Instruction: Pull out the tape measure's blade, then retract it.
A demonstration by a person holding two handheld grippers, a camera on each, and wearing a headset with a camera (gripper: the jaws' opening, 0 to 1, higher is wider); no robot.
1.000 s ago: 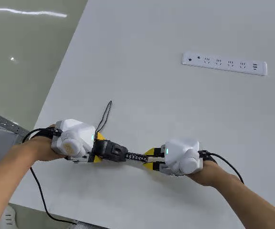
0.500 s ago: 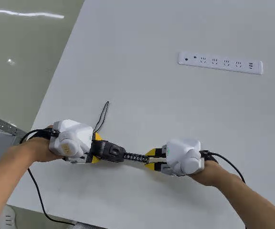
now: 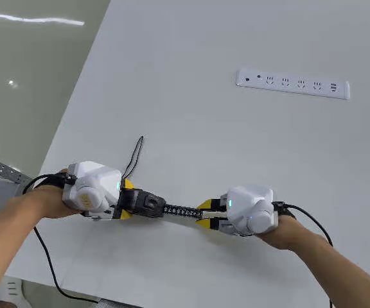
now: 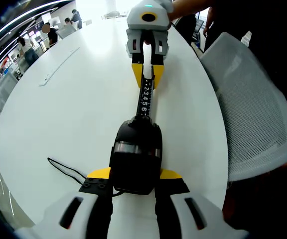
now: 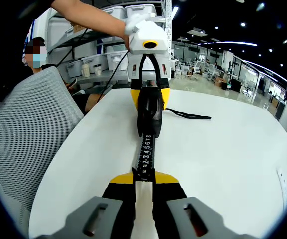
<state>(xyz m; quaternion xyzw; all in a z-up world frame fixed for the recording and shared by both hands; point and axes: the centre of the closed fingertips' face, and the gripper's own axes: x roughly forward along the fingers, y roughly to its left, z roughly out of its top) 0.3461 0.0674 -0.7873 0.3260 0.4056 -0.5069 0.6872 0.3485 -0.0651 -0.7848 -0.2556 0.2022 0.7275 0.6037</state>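
**Item:** black plastic tape-measure case point(image 3: 148, 203), near the front edge of the white tabletop point(image 3: 204, 128), at 7 o'clock in the head view.

**Hold:** left gripper point(image 3: 128, 199), yellow-tipped jaws clamped on the case's two flanks.

**Blade:** black strip with white numerals point(image 3: 182, 210). A short length is out toward 4 o'clock, its tip pinched between the closed jaws of the right gripper point(image 3: 203, 213).

**Attached:** thin black wrist loop point(image 3: 133, 157), trailing toward 12 o'clock.

**Nearby:** long white power strip point(image 3: 292, 84), at 1 o'clock, well apart.

**Handling, as judged:** extension looks barely begun. Draw the right gripper straight along the blade's line with the case pinned level. Avoid any twist, so the strip neither kinks nor slips the pinch.
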